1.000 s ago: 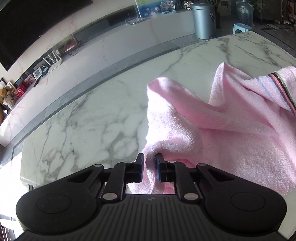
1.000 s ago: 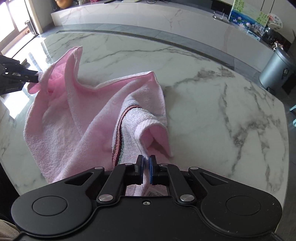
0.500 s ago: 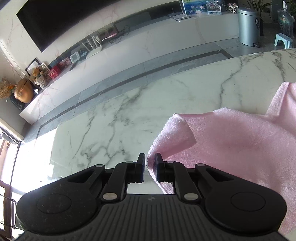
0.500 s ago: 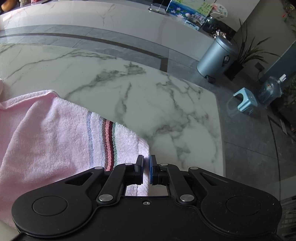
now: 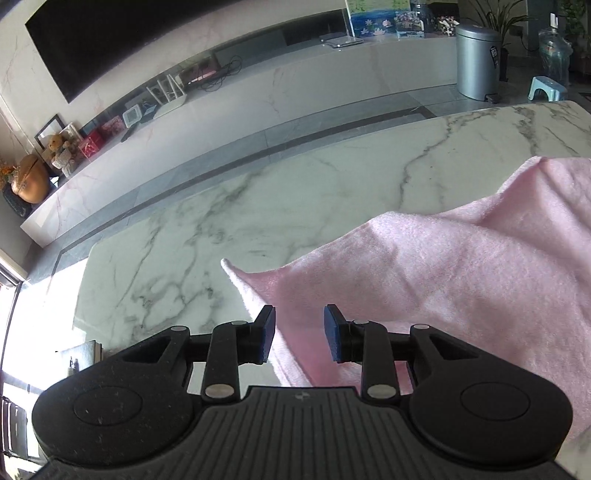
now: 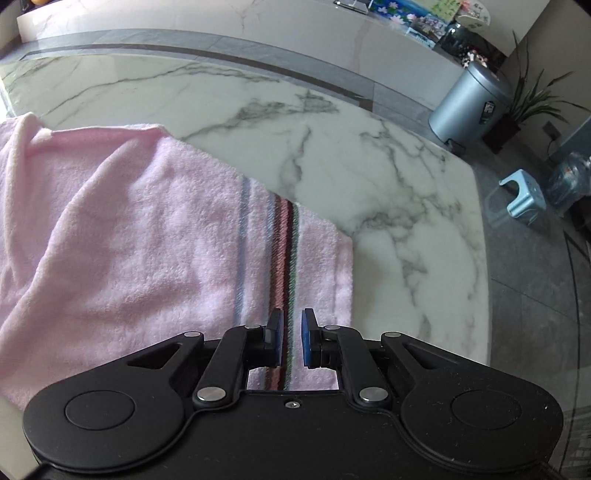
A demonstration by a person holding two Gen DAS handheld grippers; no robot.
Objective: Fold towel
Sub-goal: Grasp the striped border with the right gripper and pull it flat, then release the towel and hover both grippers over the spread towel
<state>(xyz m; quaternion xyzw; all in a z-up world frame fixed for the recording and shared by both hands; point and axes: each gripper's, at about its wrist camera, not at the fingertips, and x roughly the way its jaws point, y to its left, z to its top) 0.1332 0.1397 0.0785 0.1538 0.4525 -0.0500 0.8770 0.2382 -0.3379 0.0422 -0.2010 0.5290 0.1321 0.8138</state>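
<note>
A pink towel lies spread on the white marble table, with a few soft creases. In the left wrist view its left corner points away from me, and its edge runs under my left gripper. That gripper's jaws are opening; the cloth lies below the gap, free of the pads. In the right wrist view the towel shows its striped end, flat near the table's right side. My right gripper hangs just over the stripes with its jaws opening a little, gripping nothing.
The table's right edge drops to a grey floor with a silver bin, a blue stool and a potted plant. Beyond the far edge runs a long white bench below a dark screen.
Both grippers held bunched towel corners a second ago. The towel has since been spread out and laid on the table, and both sets of jaws have let go and parted.
</note>
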